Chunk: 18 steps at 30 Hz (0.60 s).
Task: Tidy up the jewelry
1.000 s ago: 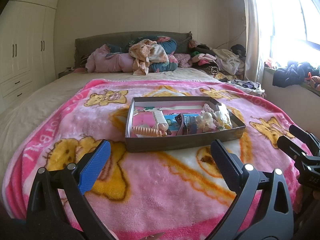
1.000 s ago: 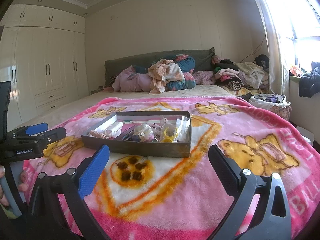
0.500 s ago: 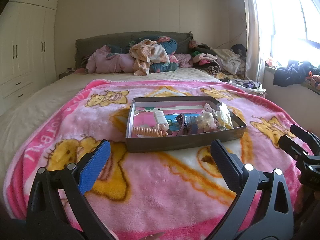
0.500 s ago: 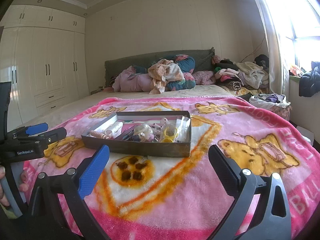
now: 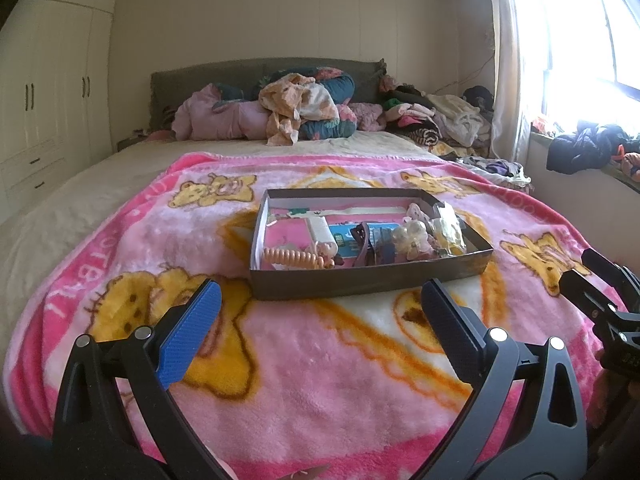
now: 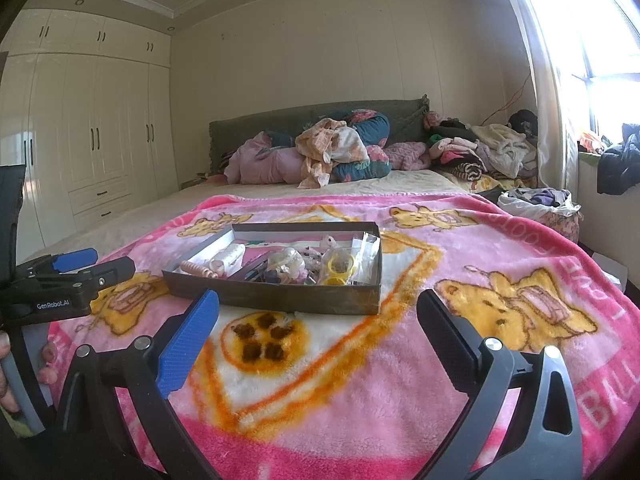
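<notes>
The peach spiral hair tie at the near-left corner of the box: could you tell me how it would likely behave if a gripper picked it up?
The peach spiral hair tie looks like a coiled plastic cord, so it would probably stretch and sag rather than stay stiff. It seems light. Lying along the wall of the box beside a white tube, it may roll or snag neighbours when pulled.

We see bare pink fleece blanket with yellow bears [image 5: 320, 364] between both claws and the shallow dark cardboard tray [image 5: 360, 280]: open approach. The tray's low near wall is the only barrier; its top is uncovered. Inside, trinkets crowd the right half. The piled clothes [image 6: 328, 152] sit well beyond, by the headboard.
</notes>
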Each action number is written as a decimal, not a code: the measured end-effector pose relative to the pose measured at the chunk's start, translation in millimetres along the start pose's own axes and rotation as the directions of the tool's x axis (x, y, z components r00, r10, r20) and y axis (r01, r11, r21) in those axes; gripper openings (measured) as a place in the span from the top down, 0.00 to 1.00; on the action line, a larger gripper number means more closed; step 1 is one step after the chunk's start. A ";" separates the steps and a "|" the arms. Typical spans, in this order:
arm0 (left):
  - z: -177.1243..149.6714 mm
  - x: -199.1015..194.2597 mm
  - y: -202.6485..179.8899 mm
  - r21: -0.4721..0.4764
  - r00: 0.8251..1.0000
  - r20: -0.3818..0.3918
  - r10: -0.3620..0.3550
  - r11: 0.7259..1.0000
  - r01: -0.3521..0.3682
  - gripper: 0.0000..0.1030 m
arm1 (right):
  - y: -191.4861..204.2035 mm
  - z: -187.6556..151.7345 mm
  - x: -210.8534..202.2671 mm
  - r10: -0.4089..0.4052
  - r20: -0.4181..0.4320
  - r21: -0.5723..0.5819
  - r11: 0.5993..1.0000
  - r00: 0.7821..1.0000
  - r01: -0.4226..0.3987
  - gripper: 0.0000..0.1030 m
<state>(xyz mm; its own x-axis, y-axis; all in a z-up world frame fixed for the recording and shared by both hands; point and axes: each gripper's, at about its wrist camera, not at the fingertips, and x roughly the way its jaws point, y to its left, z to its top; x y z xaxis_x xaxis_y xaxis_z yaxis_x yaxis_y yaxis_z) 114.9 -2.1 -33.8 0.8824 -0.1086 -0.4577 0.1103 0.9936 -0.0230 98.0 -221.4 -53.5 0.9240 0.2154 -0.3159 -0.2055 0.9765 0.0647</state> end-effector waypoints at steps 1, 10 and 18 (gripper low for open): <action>-1.3 0.8 -1.5 0.005 1.000 0.000 0.008 1.000 -0.008 0.11 | -0.7 -1.4 -1.1 -0.001 0.001 0.000 1.000 1.000 0.001 0.06; -5.4 5.5 -0.1 -0.009 1.000 -0.003 0.021 1.000 -0.021 0.11 | -6.7 -1.6 1.1 -0.014 -0.008 0.019 1.000 1.000 0.014 0.06; 3.7 71.6 75.1 -0.098 0.963 -0.189 0.194 0.972 -0.215 0.11 | -91.3 12.7 55.8 -0.214 -0.152 0.132 0.963 0.965 0.235 0.06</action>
<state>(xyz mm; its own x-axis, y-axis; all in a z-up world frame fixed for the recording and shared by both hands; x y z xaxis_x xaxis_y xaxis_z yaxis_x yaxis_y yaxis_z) 188.0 64.7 -65.0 0.7842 0.0942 -0.6133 -0.1279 0.9917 -0.0112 172.5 -298.4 -65.0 0.8864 -0.0023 -0.4628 0.0614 0.9917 0.1127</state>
